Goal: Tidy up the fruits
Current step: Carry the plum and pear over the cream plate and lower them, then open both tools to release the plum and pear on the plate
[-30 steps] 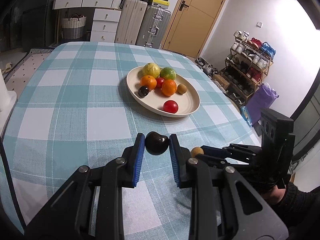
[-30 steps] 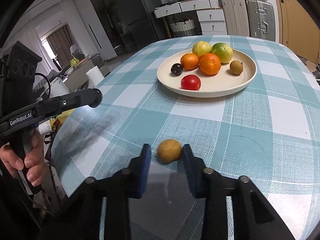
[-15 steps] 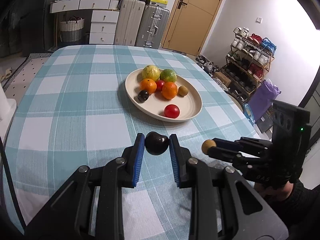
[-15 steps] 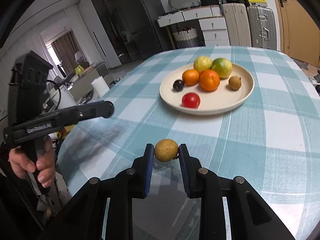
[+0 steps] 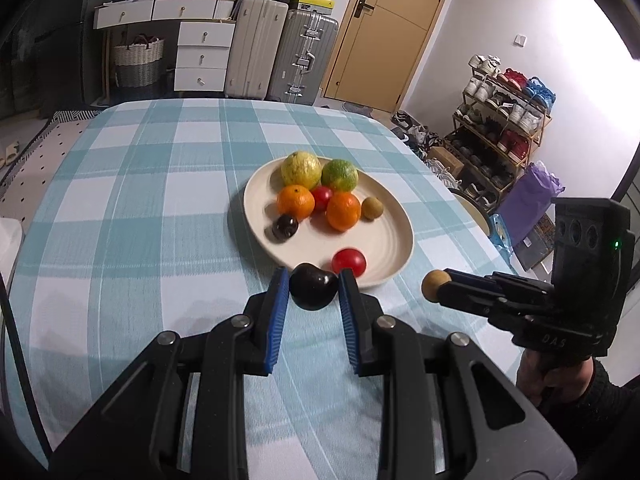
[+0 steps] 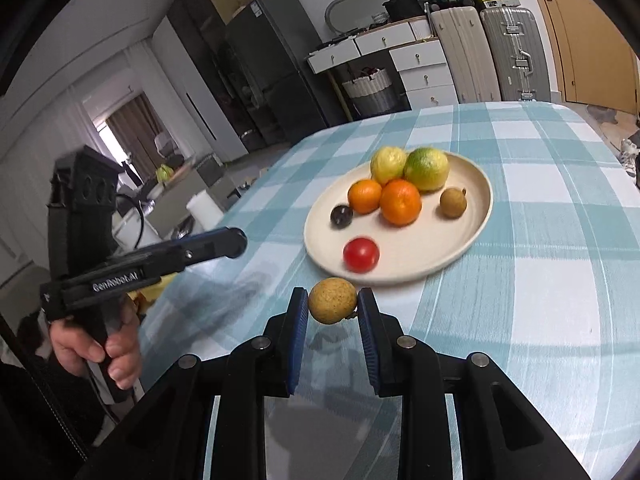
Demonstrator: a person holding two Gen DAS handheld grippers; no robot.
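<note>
Blue pads lined both fingers of the left tool [image 5: 313, 286], which was closed on a dark plum [image 5: 313, 286] and held it clear of the counter [image 5: 120, 208], just short of the near rim of the cream plate [image 5: 384, 232]. The right tool [image 6: 333, 302] was likewise clamped on a small tan, rough-skinned round fruit [image 6: 332, 300], lifted above the teal-and-white checked cloth and close to the plate's near edge; in the left wrist view that fruit showed at the tool's tip, to the right of the plum. Each tool was gripped by a bare hand on its black handle, the left hand [image 6: 98, 350] visible in the right wrist view.

On the plate, nearest the rim, lay a red tomato [image 5: 349, 262]. Behind it sat a second dark plum [image 5: 285, 226], two oranges [image 5: 296, 201] with another red tomato [image 5: 323, 197] tucked between them, and a small brown fruit [image 5: 372, 208] like the one held. At the far side rested a yellow citrus [image 5: 301, 171] and a green one [image 5: 339, 175], touching.

Beyond the counter stood suitcases [image 5: 280, 56], a white chest of drawers [image 5: 204, 54], a wicker basket [image 5: 138, 60], a yellow door [image 5: 384, 28] and a shoe rack [image 5: 504, 120].
</note>
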